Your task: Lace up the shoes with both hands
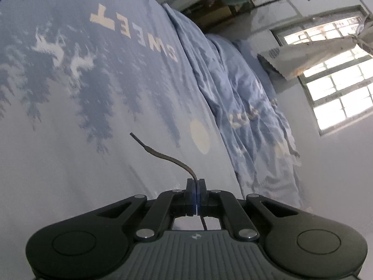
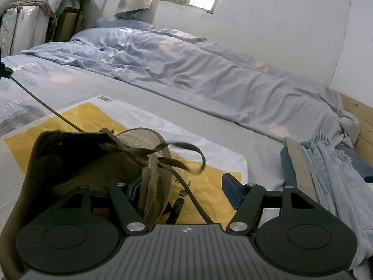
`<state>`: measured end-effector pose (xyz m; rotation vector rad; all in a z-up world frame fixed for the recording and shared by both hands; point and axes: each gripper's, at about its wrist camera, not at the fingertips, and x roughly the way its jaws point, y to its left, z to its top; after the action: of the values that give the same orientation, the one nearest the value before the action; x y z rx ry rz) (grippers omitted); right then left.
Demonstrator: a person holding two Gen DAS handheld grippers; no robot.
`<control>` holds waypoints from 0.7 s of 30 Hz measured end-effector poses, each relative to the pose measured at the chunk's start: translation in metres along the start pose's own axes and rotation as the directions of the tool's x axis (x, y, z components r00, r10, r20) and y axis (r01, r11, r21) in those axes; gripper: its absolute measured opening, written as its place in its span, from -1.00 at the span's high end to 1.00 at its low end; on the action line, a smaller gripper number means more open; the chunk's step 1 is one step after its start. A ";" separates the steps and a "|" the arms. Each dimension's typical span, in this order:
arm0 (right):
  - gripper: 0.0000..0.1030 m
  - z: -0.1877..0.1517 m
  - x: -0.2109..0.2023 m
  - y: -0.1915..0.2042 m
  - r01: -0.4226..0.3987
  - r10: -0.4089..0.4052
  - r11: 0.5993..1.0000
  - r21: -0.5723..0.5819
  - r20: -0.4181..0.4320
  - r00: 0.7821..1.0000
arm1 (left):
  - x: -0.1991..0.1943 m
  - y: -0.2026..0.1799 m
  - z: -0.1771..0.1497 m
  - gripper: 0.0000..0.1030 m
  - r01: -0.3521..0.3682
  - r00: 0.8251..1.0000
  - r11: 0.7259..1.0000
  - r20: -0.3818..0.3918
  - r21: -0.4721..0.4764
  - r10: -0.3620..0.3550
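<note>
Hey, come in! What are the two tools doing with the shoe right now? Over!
Left tool shut on the lace, pulled taut. Right tool open around the shoe side. Loose lace end flopping near the right tool.

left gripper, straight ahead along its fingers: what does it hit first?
Probably the bedsheet. The left gripper is shut on the shoelace, whose free end sticks out ahead over the printed fabric. Nothing else shows in that line, though depth is unclear in the fisheye view.

Rough canvas shoe (image 2: 98, 161), matt cotton sheet (image 1: 70, 93)
</note>
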<state>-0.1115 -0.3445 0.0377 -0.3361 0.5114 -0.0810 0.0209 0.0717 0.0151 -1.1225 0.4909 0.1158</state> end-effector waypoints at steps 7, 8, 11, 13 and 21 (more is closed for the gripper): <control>-0.31 0.002 0.003 0.000 0.005 -0.005 1.000 -0.001 -0.011 1.000 | -0.009 0.009 0.018 1.00 -0.038 0.998 0.999 0.056 -0.003 0.039; -0.31 0.002 0.004 0.000 0.006 -0.006 1.000 -0.002 -0.013 1.000 | -0.010 0.010 0.020 1.00 -0.044 0.997 0.999 0.064 -0.003 0.044; -0.31 0.002 0.005 0.002 0.007 -0.007 1.000 -0.002 -0.019 1.000 | -0.010 0.015 0.028 1.00 -0.059 0.995 0.998 0.073 -0.012 0.060; -0.31 0.002 0.007 0.003 0.007 -0.007 1.000 -0.004 -0.022 1.000 | -0.008 0.018 0.029 1.00 -0.076 0.995 0.997 0.061 -0.009 0.077; -0.31 0.001 0.009 0.005 0.006 -0.007 1.000 -0.007 -0.032 0.999 | -0.011 0.024 0.037 1.00 -0.120 0.989 0.993 0.094 0.008 0.118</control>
<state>-0.1032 -0.3412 0.0324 -0.3439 0.5428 -0.0910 0.0150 0.1169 0.0131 -1.0689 0.4749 0.2674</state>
